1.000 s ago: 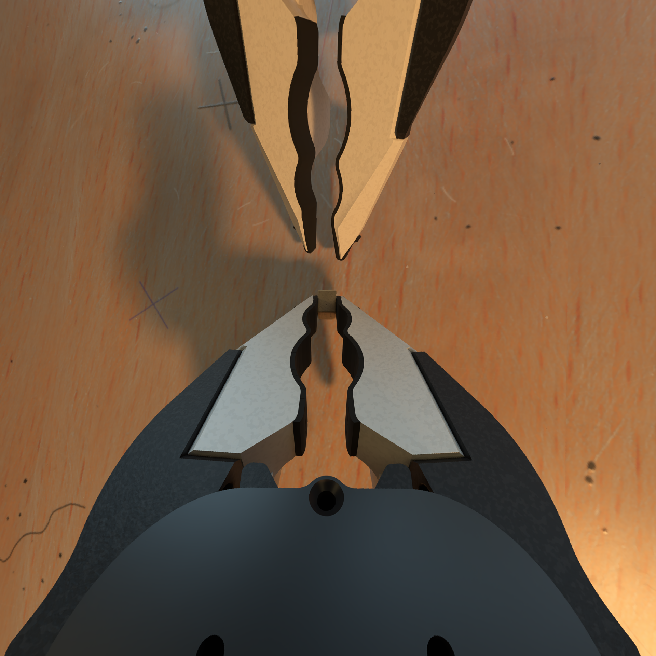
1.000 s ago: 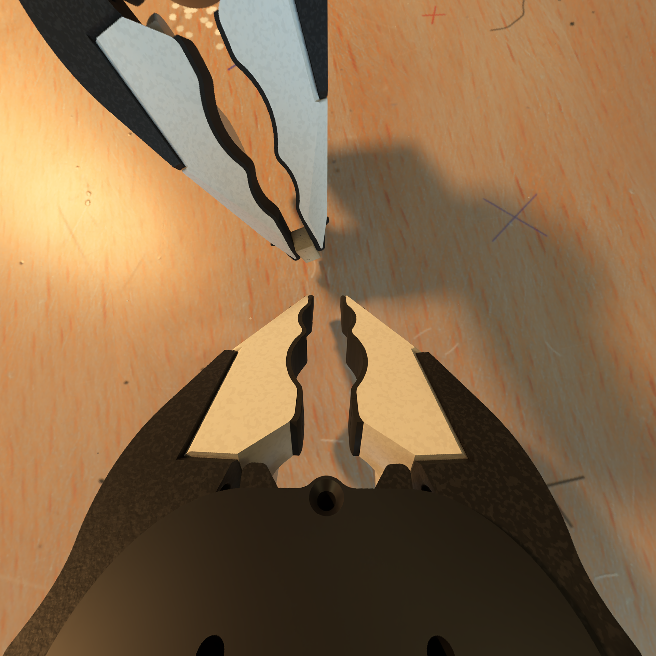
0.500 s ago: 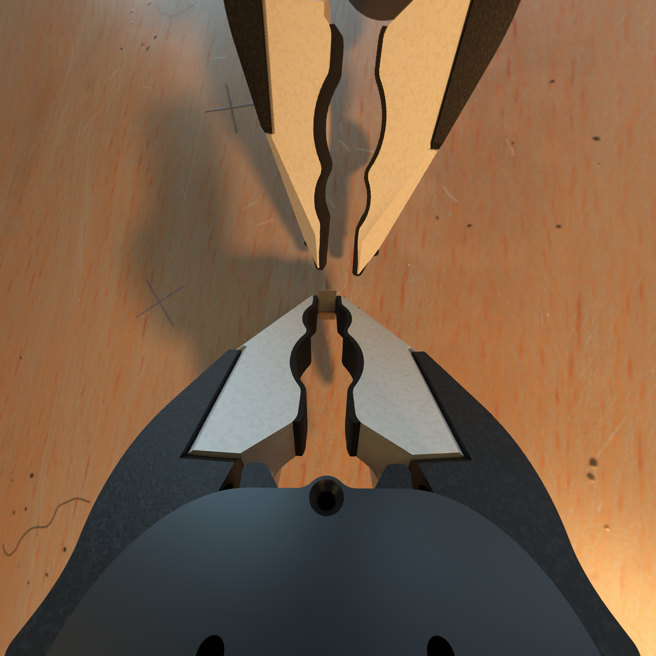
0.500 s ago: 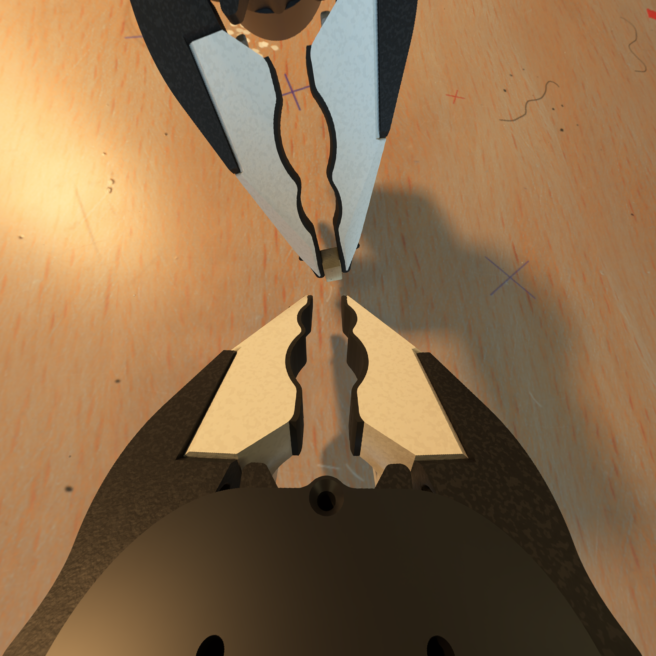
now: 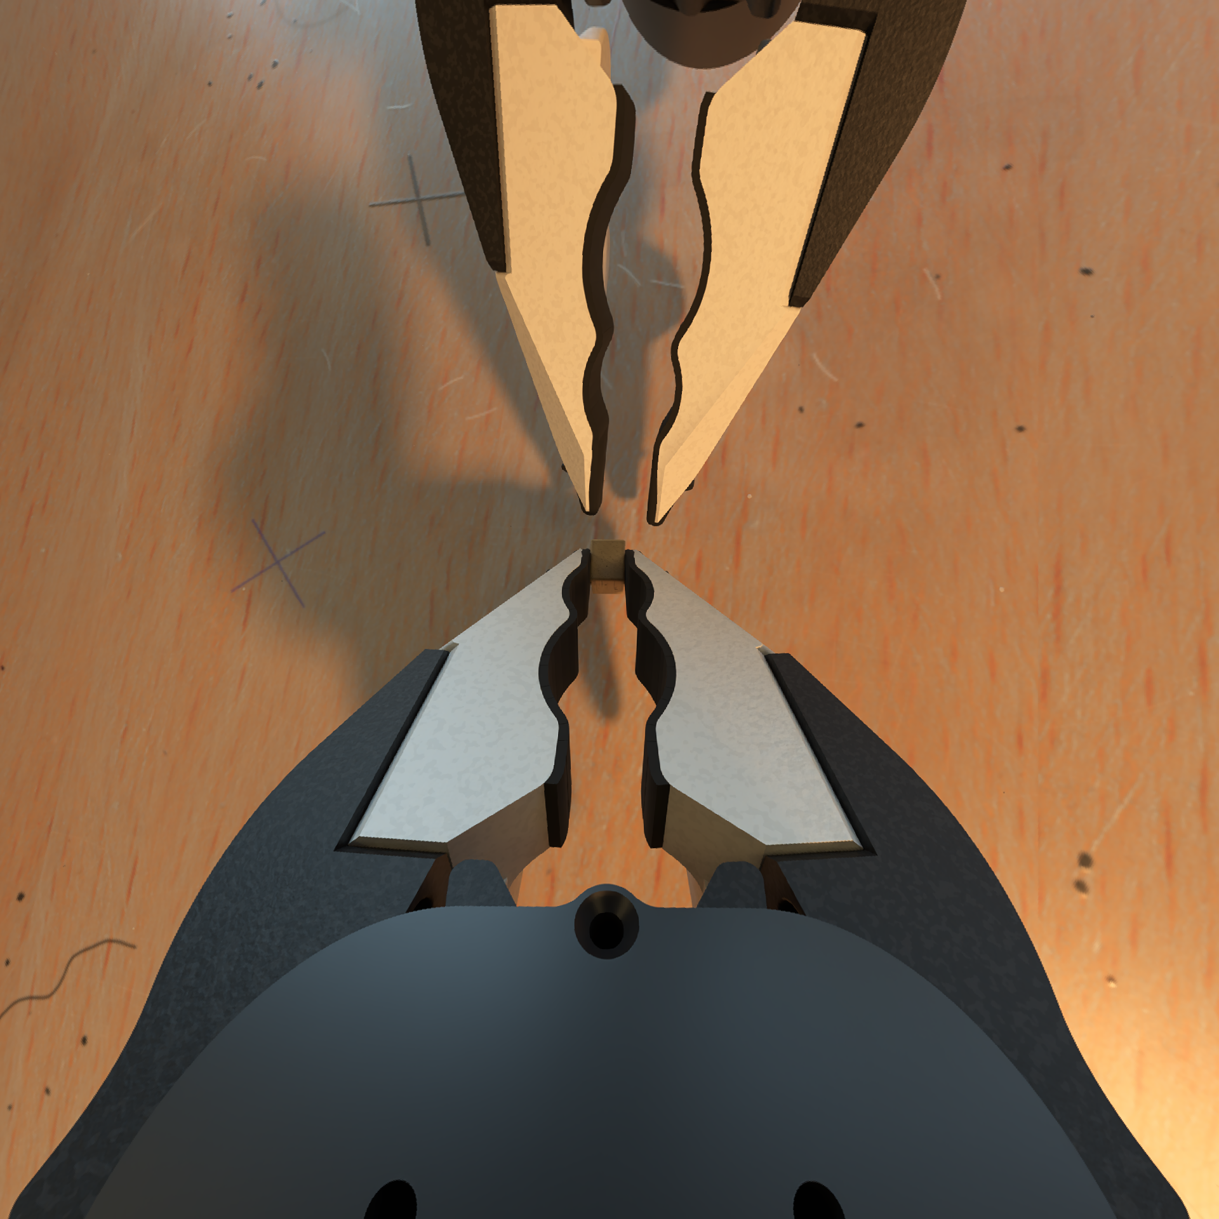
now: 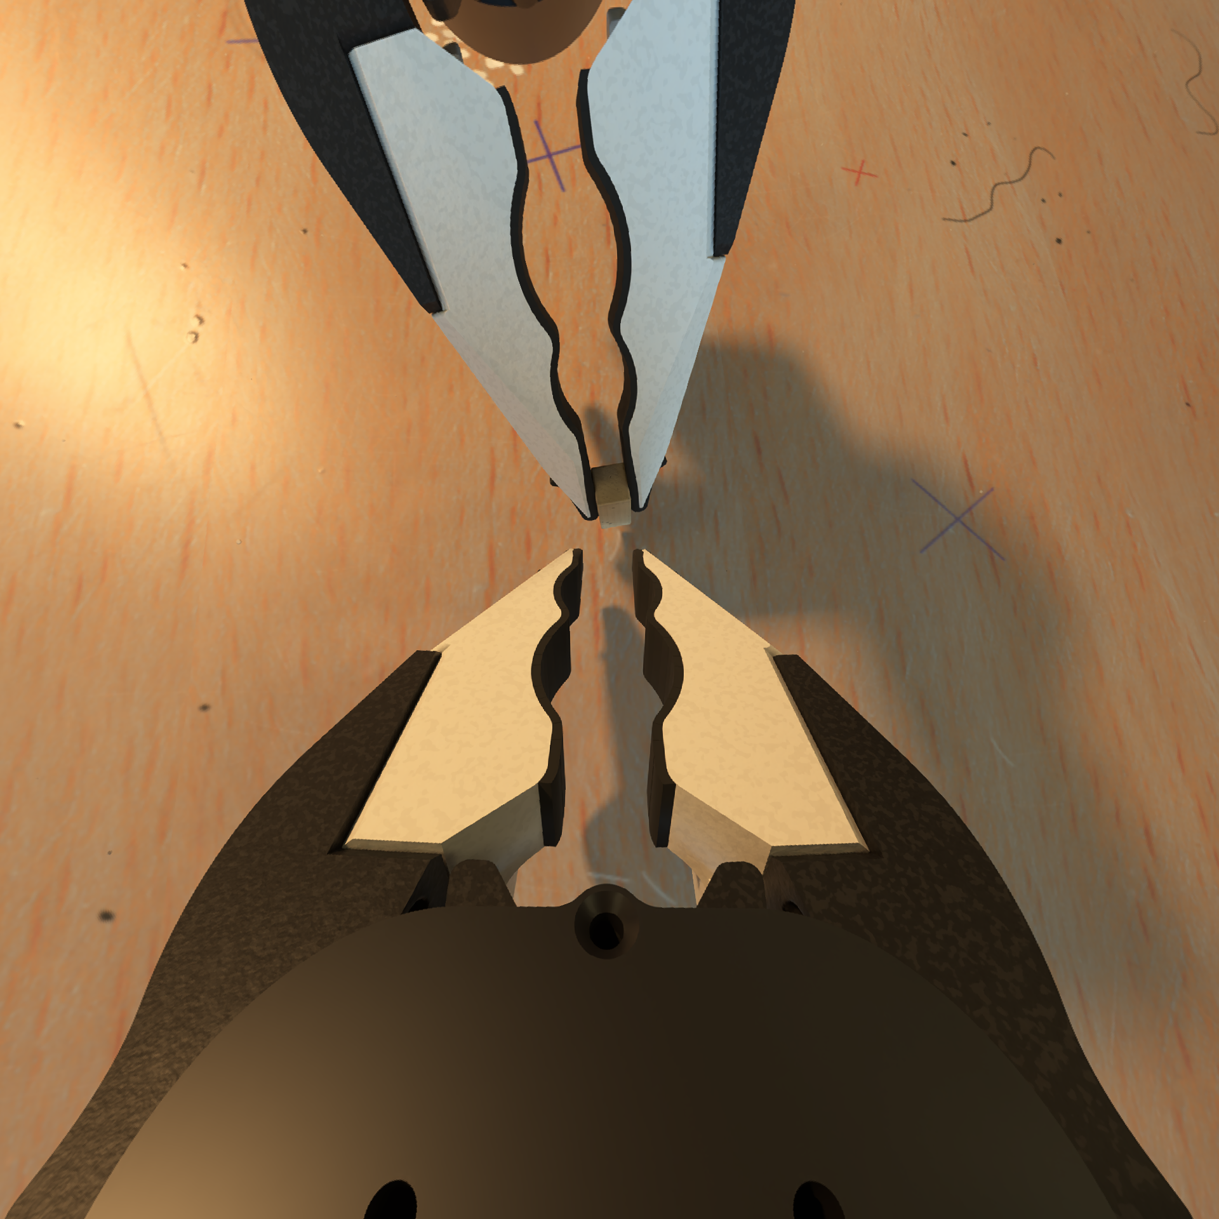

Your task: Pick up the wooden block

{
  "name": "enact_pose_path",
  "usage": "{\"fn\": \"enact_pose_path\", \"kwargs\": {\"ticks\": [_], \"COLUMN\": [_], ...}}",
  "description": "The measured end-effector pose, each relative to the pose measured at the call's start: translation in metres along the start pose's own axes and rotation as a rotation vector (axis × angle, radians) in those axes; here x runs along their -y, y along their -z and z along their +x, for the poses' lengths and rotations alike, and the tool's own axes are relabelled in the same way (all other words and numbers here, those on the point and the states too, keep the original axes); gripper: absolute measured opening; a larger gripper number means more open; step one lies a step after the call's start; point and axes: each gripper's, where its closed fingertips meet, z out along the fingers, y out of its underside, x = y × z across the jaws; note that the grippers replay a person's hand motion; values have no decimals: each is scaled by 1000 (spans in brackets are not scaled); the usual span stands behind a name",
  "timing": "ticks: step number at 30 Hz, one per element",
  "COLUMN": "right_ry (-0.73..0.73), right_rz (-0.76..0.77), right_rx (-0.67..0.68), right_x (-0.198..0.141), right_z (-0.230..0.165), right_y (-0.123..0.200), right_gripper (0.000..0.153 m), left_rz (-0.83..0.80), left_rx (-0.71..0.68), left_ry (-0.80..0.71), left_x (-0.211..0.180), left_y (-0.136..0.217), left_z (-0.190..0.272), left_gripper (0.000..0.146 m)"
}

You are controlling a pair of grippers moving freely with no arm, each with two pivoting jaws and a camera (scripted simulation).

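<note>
- Left hand-held gripper [image 5: 607, 559] pinches the wooden block [image 5: 607, 566] at its fingertips, above the worktop [image 5: 989, 593].
- Right hand-held gripper [image 6: 607, 557] faces it tip to tip, slightly spread, empty.

Orange-brown wooden tabletop [image 5: 989, 593], faint pen crosses [image 6: 958, 520], warm glare

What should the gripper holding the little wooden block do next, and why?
Probably lift straight up a little. The left gripper is shut on the wooden block, which sits low over the table, and the right gripper is empty, tips just short of it.
</note>
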Motion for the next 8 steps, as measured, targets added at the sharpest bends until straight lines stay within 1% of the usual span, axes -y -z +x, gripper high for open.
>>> {"fn": "enact_pose_path", "kwargs": {"ticks": [8], "right_ry": [-10], "right_rz": [-7], "right_rx": [2], "right_x": [-2], "right_z": [0], "right_y": [-1], "right_gripper": [15], "left_rz": [0], "left_rx": [6], "left_ry": [-11], "left_x": [-2], "left_y": [3], "left_z": [0], "left_gripper": [9]}}
